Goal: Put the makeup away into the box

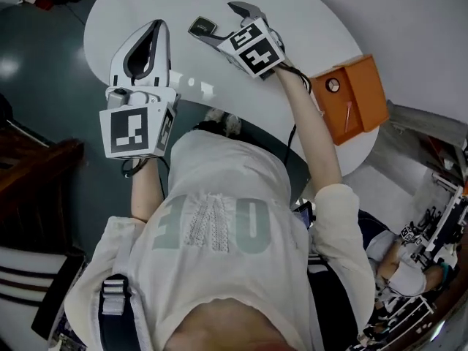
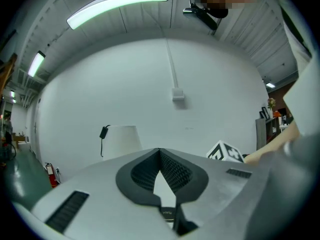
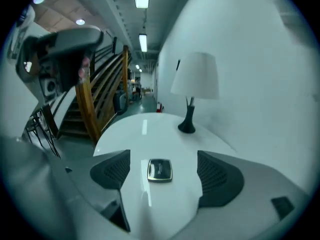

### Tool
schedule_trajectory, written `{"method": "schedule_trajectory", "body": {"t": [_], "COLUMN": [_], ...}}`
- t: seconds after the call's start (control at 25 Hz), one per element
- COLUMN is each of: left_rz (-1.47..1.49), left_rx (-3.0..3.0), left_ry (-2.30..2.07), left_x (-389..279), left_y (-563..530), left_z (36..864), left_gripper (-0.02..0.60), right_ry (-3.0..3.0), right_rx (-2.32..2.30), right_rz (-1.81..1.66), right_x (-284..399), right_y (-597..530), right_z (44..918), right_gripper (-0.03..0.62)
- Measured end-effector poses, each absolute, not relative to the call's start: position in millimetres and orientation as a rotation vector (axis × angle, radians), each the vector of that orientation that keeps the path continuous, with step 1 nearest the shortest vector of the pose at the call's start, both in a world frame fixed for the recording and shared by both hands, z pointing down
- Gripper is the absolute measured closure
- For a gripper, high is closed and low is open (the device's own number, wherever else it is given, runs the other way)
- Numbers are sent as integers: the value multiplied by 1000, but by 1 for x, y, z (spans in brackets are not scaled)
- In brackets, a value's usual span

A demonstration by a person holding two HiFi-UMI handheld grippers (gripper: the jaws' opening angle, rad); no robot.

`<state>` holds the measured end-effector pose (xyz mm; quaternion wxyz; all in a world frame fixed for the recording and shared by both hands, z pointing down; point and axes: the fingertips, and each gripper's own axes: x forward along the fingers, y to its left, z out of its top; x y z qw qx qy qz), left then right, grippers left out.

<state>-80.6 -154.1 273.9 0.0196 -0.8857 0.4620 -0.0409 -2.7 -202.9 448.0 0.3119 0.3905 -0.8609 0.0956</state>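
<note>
A: Two tongs; which is nearer the compact (image 1: 202,28)?
B: The right tongs (image 3: 162,174), spread wide and empty; it lies on the tabletop (image 1: 292,20) dead ahead of their gap. The left tongs (image 2: 160,154): pinched together, empty.

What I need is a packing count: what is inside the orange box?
On the floor of the orange box lie a small round item and a thin stick; which makeup they are is too small to tell. The person's forearm overlaps the box's left edge, hiding that strip.
</note>
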Motion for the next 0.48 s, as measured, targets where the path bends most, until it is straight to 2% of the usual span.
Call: {"method": "schedule_trajectory", "body": {"t": [0.24, 0.48], "left_rz": [-138, -151], "left_rx": [-2693, -2680], "left_ry": [1663, 1779], "left_x": [-139, -173], "left_y": [-160, -167], "left_z": [293, 310], "left_gripper": [575, 575], "right_ry": [-2015, -1960], "right_rx": [845, 844], "right_rz": [457, 458], "right_x": [-15, -26], "right_y": [-218, -226], "right_z": [554, 576], "right_gripper": [171, 172]}}
